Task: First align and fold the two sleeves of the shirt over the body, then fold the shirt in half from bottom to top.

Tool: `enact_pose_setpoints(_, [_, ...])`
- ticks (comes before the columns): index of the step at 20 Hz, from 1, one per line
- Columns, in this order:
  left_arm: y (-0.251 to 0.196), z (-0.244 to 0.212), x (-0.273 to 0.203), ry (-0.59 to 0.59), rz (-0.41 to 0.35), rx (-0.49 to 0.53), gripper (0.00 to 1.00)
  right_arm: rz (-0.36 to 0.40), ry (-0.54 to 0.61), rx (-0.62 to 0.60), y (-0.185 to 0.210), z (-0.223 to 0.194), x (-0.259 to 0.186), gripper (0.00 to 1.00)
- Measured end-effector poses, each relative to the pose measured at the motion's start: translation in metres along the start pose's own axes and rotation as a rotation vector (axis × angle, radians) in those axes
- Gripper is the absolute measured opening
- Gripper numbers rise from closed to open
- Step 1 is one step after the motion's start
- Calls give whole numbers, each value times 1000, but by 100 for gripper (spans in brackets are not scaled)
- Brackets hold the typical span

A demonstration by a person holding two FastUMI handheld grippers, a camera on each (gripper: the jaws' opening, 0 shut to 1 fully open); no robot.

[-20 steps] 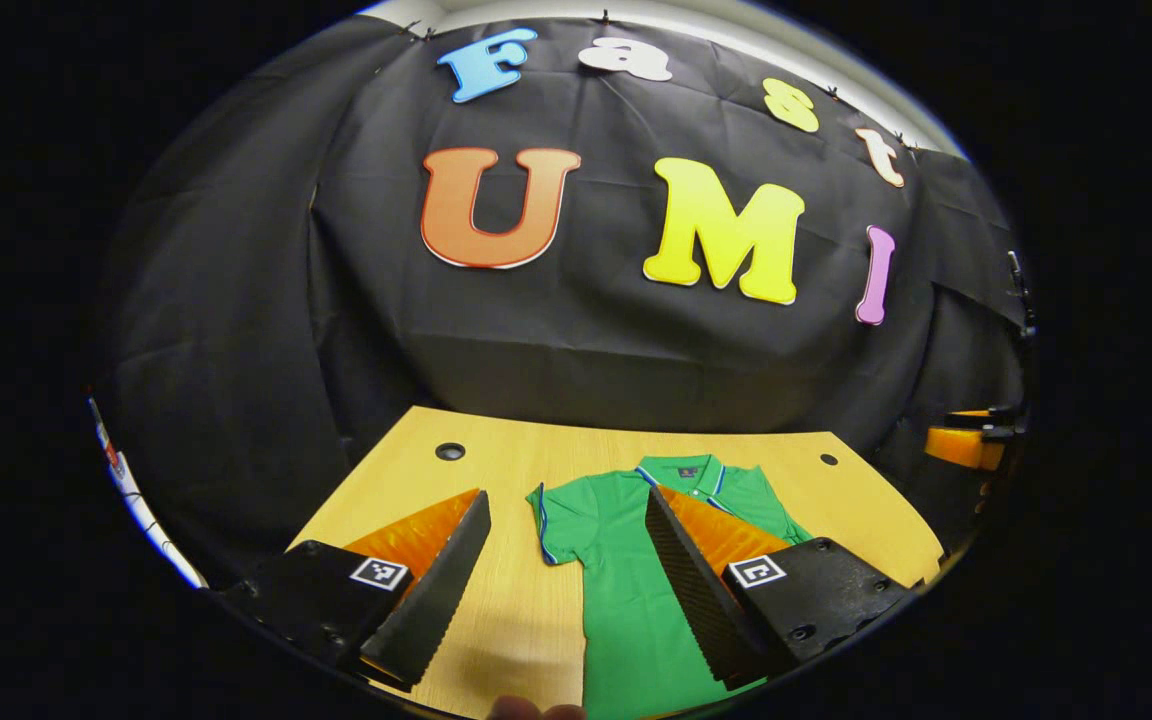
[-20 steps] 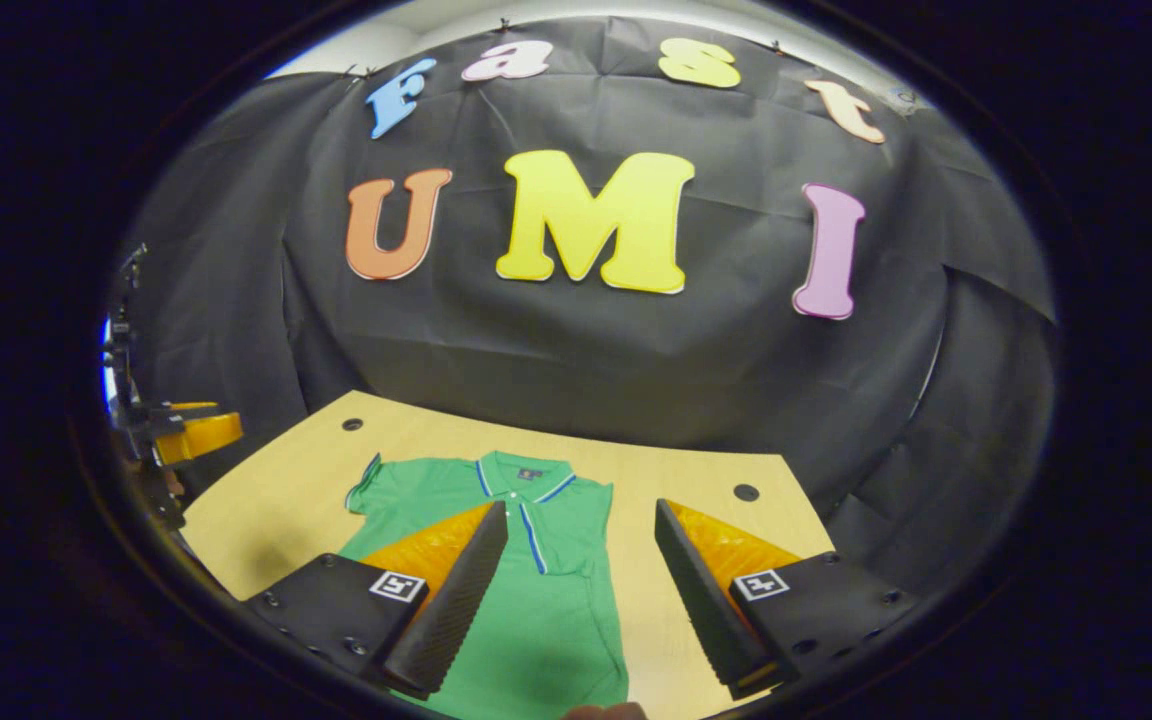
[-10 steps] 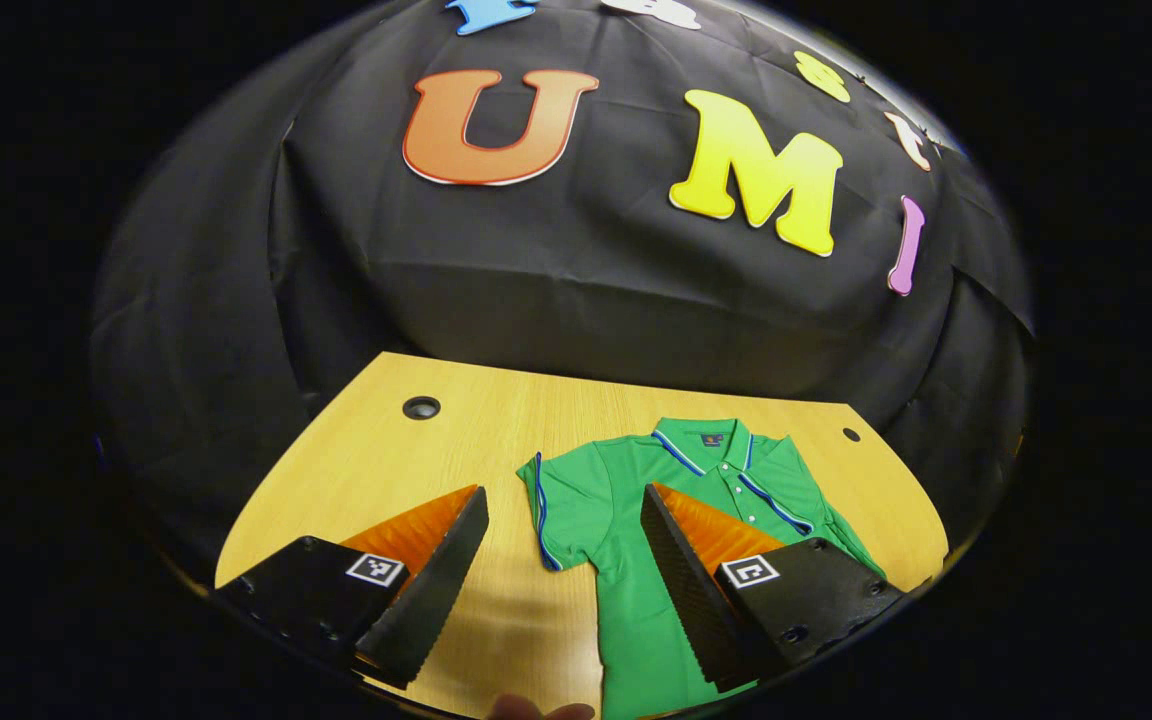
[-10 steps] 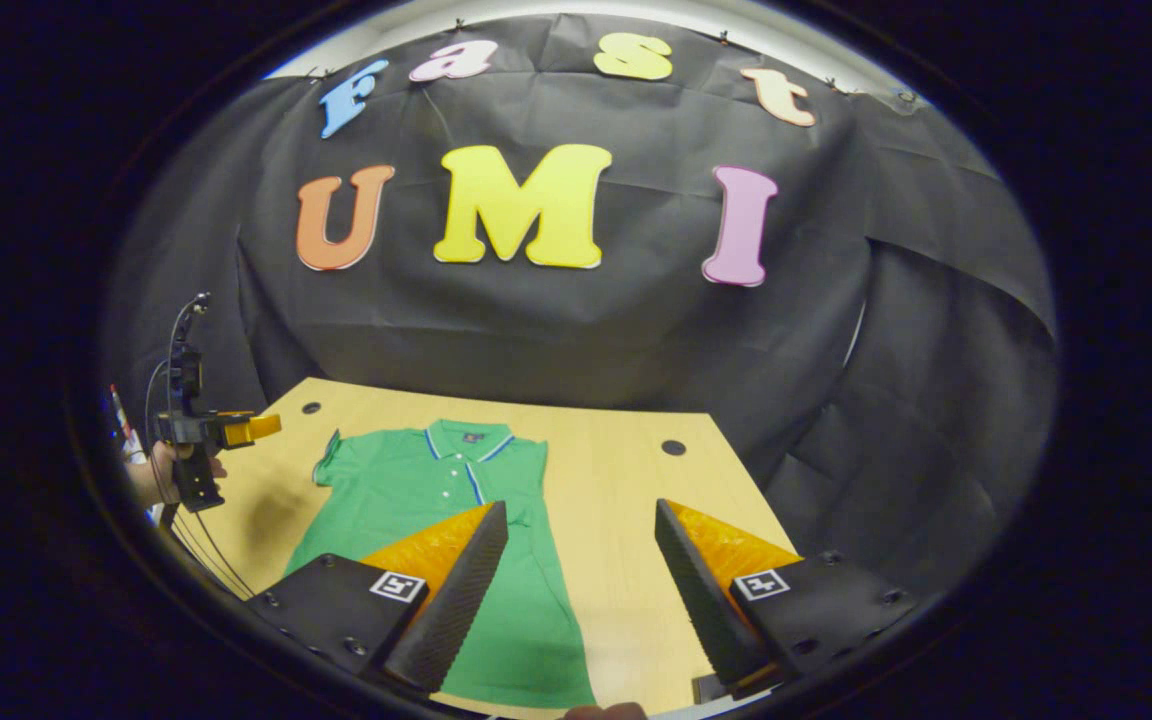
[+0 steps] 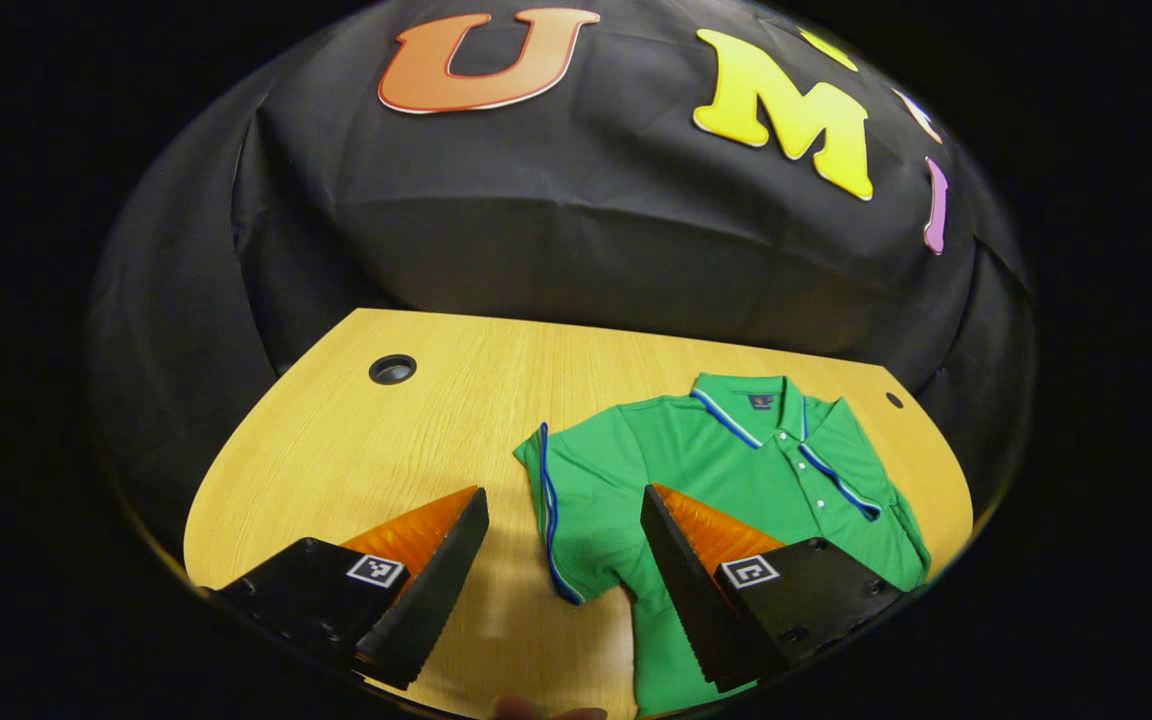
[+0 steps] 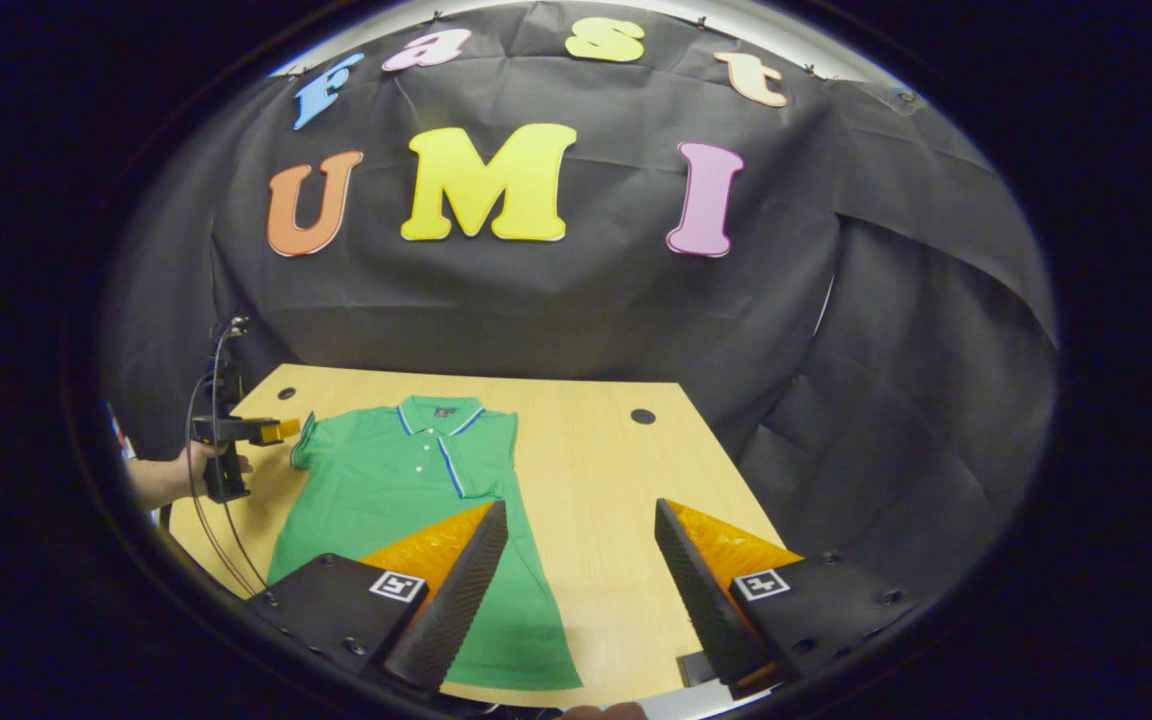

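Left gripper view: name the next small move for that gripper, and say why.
Probably lower the left gripper onto the blue-trimmed edge of the near sleeve and close. The green shirt lies flat on the table with that sleeve unfolded, and the open fingers already frame its cuff, above the cloth.

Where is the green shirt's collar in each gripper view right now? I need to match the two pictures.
Left gripper view: the collar sits right of centre, at the shirt's far end, beyond the left gripper's open fingers.
Right gripper view: the collar sits left of centre, beyond the right gripper's open fingers.
Shared landmark: the small dark hole in the table, just right of the collar in both views.
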State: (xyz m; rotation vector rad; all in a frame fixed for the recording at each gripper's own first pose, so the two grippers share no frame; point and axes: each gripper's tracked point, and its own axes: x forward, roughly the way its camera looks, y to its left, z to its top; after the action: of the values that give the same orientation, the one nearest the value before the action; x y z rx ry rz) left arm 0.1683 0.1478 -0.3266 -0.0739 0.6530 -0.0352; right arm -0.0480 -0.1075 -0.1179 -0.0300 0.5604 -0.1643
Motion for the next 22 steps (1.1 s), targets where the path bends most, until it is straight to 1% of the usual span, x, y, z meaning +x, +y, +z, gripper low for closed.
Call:
enact_pose_setpoints(1, [4, -3, 7, 13, 10, -5, 99, -2, 3, 3, -1, -1, 1, 96])
enact_pose_setpoints(3, [5, -11, 18, 46, 10, -12, 98, -10, 13, 3, -3, -2, 4, 96])
enact_pose_setpoints(8, [12, -24, 42, 90, 38, 36, 95, -2, 50, 1, -3, -11, 11, 96])
enact_pose_setpoints(9, [10, -24, 45, 94, 32, 40, 100, 2, 58, 12, -2, -12, 12, 96])
enact_pose_setpoints(10, [12, -24, 48, 94, 38, 45, 94, 5, 65, 21, -1, -15, 12, 96])
enact_pose_setpoints(11, [15, -24, 51, 98, 51, 48, 84, 8, 72, 25, 0, -17, 14, 94])
enact_pose_setpoints(12, [18, -27, 52, 108, 62, 49, 66, 11, 75, 26, 0, -19, 14, 96])
enact_pose_setpoints(13, [21, -28, 54, 117, 76, 48, 48, 12, 76, 23, 1, -20, 15, 95])
enact_pose_setpoints(14, [22, -26, 55, 110, 83, 53, 26, 12, 76, 19, 1, -22, 14, 96])
enact_pose_setpoints(15, [22, -26, 55, 116, 82, 59, 22, 11, 77, 15, 0, -23, 14, 96])
enact_pose_setpoints(16, [18, -26, 54, 116, 65, 51, 12, 8, 77, 13, -2, -24, 13, 95])
enact_pose_setpoints(18, [11, -14, 47, 98, 39, 16, 6, -10, 62, 16, -8, -22, 12, 96])
enact_pose_setpoints(19, [9, -4, 42, 75, 32, 15, 6, -20, 49, 18, -12, -18, 13, 96])
enact_pose_setpoints(20, [7, 7, 38, 53, 26, 23, 5, -24, 35, 25, -14, -17, 11, 94])
enact_pose_setpoints(21, [3, 15, 33, 39, 19, 35, 5, -20, 28, 36, -14, -16, 10, 96])
enact_pose_setpoints(22, [-1, 23, 27, 28, 12, 48, 5, -17, 27, 45, -14, -18, 11, 95])
